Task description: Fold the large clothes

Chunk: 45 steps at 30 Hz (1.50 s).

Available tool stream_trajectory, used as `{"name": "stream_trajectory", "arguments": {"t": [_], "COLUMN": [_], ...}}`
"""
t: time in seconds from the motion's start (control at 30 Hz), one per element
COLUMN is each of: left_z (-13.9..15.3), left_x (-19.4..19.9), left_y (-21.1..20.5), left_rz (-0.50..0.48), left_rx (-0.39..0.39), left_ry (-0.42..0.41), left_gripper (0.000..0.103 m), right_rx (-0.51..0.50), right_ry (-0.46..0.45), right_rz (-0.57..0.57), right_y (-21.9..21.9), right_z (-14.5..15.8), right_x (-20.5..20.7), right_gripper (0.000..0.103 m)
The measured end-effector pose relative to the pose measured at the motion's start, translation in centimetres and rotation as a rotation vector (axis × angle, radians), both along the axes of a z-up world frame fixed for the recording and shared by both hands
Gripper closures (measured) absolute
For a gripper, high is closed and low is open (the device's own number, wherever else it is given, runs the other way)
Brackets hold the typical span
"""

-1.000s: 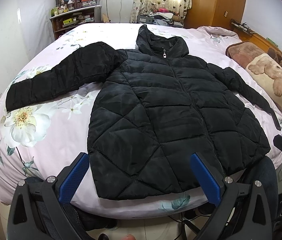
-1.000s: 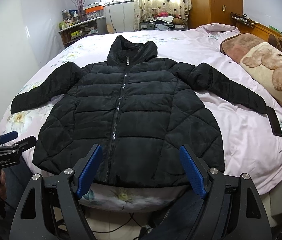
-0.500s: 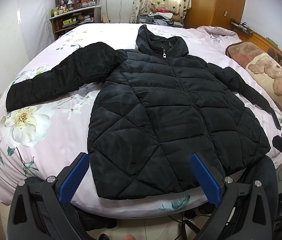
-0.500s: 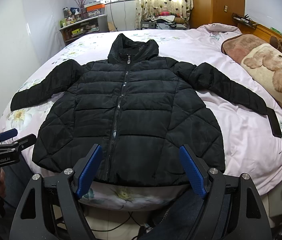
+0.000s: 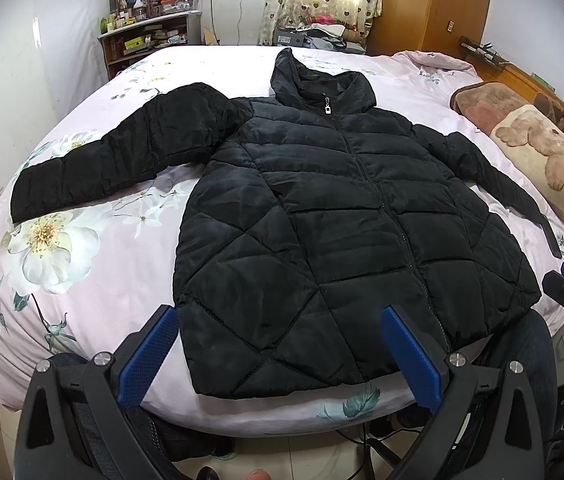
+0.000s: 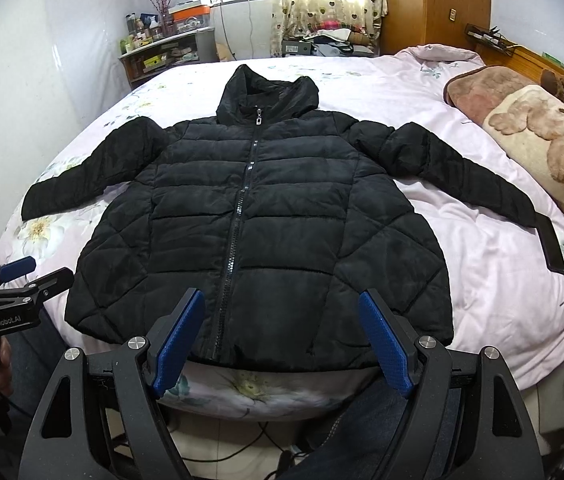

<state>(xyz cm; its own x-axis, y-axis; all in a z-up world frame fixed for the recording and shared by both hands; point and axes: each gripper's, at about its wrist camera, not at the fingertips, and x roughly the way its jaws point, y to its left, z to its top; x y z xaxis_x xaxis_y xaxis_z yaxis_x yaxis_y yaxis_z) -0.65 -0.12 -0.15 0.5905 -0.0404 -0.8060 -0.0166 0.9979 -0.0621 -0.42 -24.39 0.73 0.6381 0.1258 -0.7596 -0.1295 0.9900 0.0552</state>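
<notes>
Black quilted puffer jacket w/ hood [image 6: 258,216] spread face-up, zipped, on pink floral-sheet bed [image 6: 493,292]; hem nearest, at bed's near edge, hood pointing away, both sleeves splayed outward. Left tool [image 5: 278,354] hovering just short of jacket hem, blue pads wide apart, gripping nothing. Right tool [image 6: 280,338] likewise at hem near zip, jaws spread, empty. No fold begun yet, by the look of it. Prob. first step: sleeves in over the body. Best to pinch left sleeve [image 5: 122,156] near the cuff, right sleeve [image 6: 461,180] same, then lay each across the chest, flat & roughly symmetric abt the zip. Padding thick & springy, so take a deep bite of fabric, lift low, press down after placing or likely to puff back. Right cuff strap trailing toward beige bear-print pillow [image 6: 541,140] beside jacket; tuck in w/ sleeve. Mind hem overhanging bed edge: slick shell might slide off if tugged.
</notes>
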Motion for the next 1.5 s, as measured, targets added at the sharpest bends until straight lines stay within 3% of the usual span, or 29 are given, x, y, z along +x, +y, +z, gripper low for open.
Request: {"name": "stream_trajectory", "arguments": {"t": [1.13, 1.43, 1.5], "left_z": [-1.5, -3.1, -3.7], "left_x": [2.2, 6.4, 7.6], "left_y": [0.7, 5.6, 7.1], "left_rz": [-0.01, 0.103, 0.144], "left_rx": [-0.008, -0.116, -0.1], "left_ry": [0.028, 0.012, 0.014], "left_gripper": [0.001, 0.001, 0.001], "right_rx": [-0.003, -0.015, 0.003], "right_ry": [0.034, 0.036, 0.043], "right_rz": [0.002, 0.036, 0.045], "right_y": [0.1, 1.8, 2.2], "right_z": [-1.0, -1.6, -1.9], "right_x": [2.5, 7.0, 8.0], "right_gripper": [0.024, 0.024, 0.024]}}
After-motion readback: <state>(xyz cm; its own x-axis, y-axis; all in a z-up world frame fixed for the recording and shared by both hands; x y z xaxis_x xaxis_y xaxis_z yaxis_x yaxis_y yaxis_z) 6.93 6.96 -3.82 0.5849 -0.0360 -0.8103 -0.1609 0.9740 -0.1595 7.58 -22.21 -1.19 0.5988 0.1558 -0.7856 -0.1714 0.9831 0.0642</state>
